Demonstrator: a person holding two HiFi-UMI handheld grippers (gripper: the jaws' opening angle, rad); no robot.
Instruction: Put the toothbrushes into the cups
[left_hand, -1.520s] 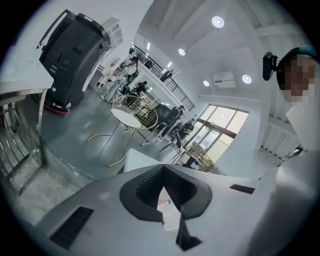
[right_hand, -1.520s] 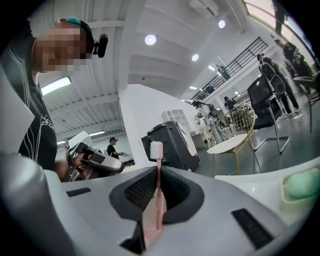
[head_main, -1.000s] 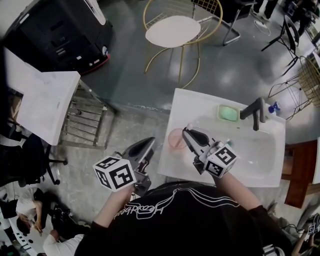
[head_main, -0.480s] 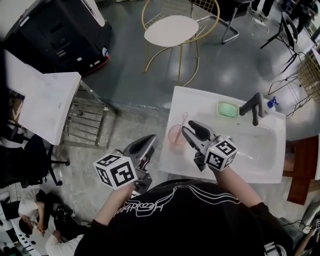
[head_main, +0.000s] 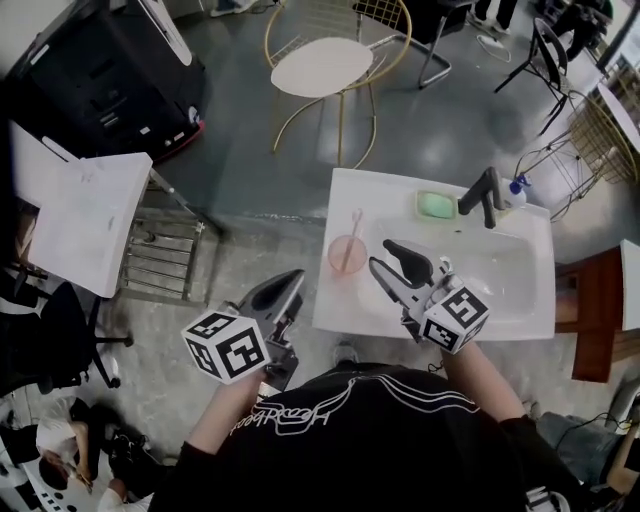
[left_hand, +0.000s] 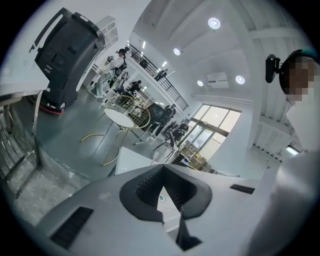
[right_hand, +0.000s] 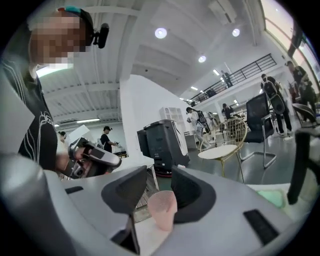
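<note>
A pink cup (head_main: 346, 256) stands on the left rim of the white sink (head_main: 350, 190), and a pink toothbrush (head_main: 354, 228) leans in it. My right gripper (head_main: 386, 256) hovers just right of the cup; its jaws are opening and nothing is between the pads. In the right gripper view the cup (right_hand: 162, 209) sits just ahead of my right gripper (right_hand: 159, 172), and I cannot make out the brush there. My left gripper (head_main: 288, 288) is held off the sink's left side over the floor. My left gripper (left_hand: 161, 169) has its tips together and holds nothing.
A green soap dish (head_main: 434, 205), a dark faucet (head_main: 483, 195) and a blue bottle (head_main: 515, 187) line the sink's far edge. A round white chair with gold legs (head_main: 322, 68), a black machine (head_main: 100, 70), a white board (head_main: 85, 215) and a metal rack (head_main: 160, 255) stand on the floor.
My right gripper has opened and let go of the pink toothbrush, which now leans in the cup. That gripper has drawn back to the right. The left gripper has shifted only slightly.
</note>
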